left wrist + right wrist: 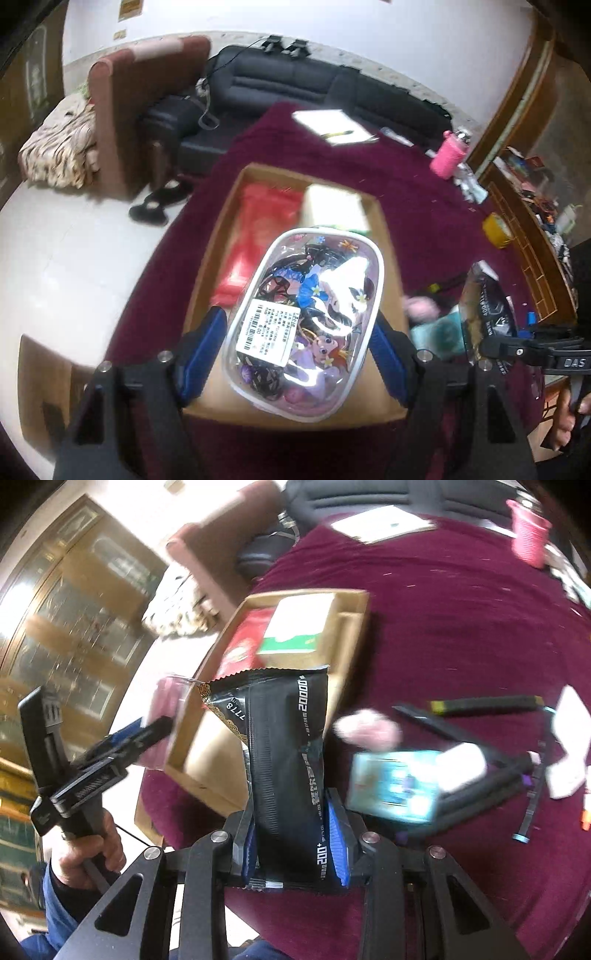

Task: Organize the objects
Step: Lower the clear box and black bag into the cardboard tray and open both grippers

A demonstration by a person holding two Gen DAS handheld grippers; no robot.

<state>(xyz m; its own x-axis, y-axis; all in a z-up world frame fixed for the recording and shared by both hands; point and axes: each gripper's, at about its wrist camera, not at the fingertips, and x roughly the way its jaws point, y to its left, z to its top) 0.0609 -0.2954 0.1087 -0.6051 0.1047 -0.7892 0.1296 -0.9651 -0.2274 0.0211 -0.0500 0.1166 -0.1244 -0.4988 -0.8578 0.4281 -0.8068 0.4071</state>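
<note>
My left gripper (pixel 299 350) is shut on a clear cartoon-printed pouch (pixel 306 314) full of hair accessories, its blue pads pressing both sides. The pouch hangs over an open cardboard box (pixel 218 229) that holds a red packet (pixel 258 236) and a white-and-green carton (pixel 332 206). My right gripper (pixel 295 834) is shut on a black foil packet (pixel 288 760), held upright near the box's (pixel 354 627) front corner. The left gripper (pixel 110 753) shows at the left of the right wrist view, with a hand on its handle. The right gripper (pixel 517 347) and its packet (pixel 487 306) show at the right of the left wrist view.
A maroon cloth (pixel 443 609) covers the table. On it lie a teal box (pixel 395 782), a pink soft item (pixel 369 727), dark pens (pixel 484 703), a white notepad (pixel 328 123), a pink cup (pixel 448 158) and a yellow item (pixel 496 229). A black sofa (pixel 295 81) and a brown armchair (pixel 129 110) stand beyond.
</note>
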